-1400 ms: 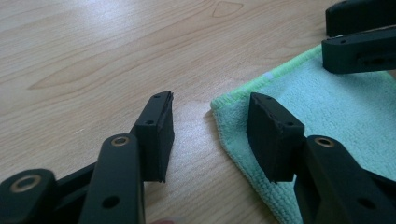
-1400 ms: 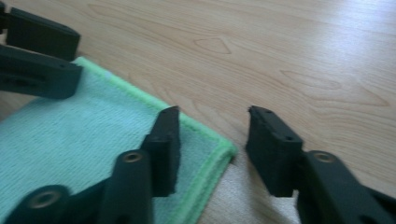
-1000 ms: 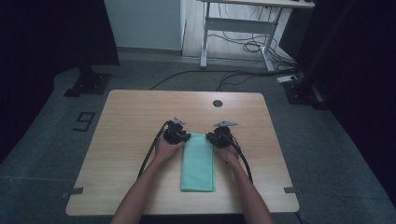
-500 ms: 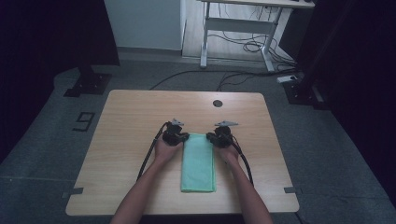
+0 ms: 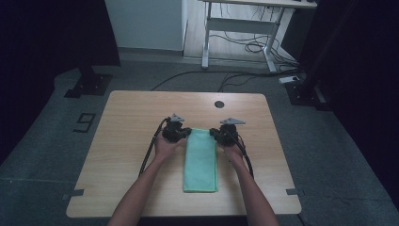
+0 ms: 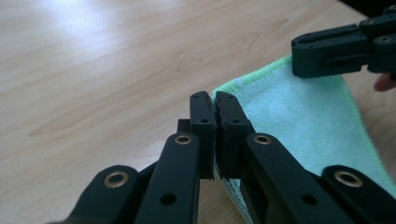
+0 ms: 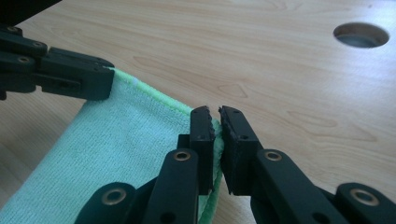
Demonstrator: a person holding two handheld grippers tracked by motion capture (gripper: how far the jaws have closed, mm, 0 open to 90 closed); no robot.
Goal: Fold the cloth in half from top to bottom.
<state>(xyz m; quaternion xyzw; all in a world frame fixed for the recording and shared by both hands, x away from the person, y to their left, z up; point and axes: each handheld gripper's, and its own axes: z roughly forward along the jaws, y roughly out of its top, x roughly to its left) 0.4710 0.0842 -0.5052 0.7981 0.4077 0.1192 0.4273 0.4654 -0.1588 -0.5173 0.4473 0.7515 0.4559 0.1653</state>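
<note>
A folded light-green towel [image 5: 201, 162] lies lengthwise on the wooden table [image 5: 136, 108], between the person's forearms. My left gripper [image 5: 187, 133] is shut on the towel's far left corner; in the left gripper view the jaws [image 6: 215, 100] pinch the green edge [image 6: 299, 116]. At the far right corner my right gripper [image 5: 215, 134] is shut too, and its own view has the hem [image 7: 126, 140] clamped between the pads [image 7: 215, 114]. Each gripper view also catches the other gripper, the right gripper [image 6: 345, 51] and the left gripper [image 7: 70, 72], across the towel's far edge, which is raised a little.
A round cable hole [image 5: 219, 104] sits in the table beyond the towel, near the far edge. Bare wood lies on both sides of the towel. On the floor behind are a white desk frame [image 5: 244, 28] with cables and dark stand bases [image 5: 89, 84].
Both hands have risen slightly with the towel's far corners. The far edge of the towel has come up off the table.
</note>
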